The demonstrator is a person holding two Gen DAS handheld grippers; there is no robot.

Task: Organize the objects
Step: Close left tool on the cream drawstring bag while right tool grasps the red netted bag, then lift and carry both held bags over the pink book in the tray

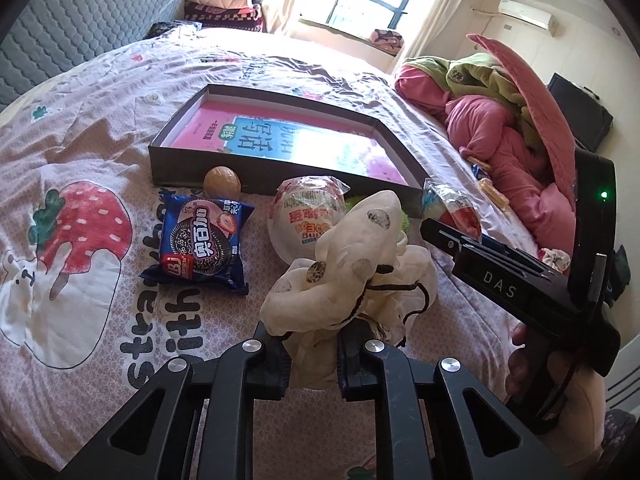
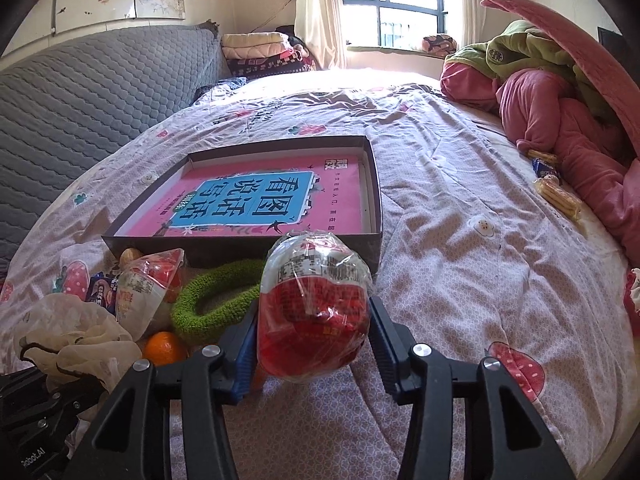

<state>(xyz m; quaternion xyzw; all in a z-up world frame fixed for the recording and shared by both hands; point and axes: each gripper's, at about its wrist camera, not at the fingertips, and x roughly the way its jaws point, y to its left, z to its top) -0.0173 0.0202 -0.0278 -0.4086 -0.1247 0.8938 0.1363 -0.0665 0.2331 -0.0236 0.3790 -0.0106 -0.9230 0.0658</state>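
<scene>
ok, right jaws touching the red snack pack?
Touching. In the right wrist view the right gripper has both blue-padded jaws pressed against the sides of the red snack pack, which sits raised off the bedspread.

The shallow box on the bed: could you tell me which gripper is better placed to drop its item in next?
Right, probably: the right gripper holds the wrapped red snack directly before the box; the left gripper holds a cloth pouch behind other snacks.

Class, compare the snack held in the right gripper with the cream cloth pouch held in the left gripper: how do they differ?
The wrapped snack is round, shiny and red in clear plastic; the cloth pouch is limp, matte cream with dark spots and a dark drawstring. The right gripper stands wide around the bulky snack; the left gripper pinches nearly shut on thin fabric. Both are gripped over the bedspread, near the shallow box.
</scene>
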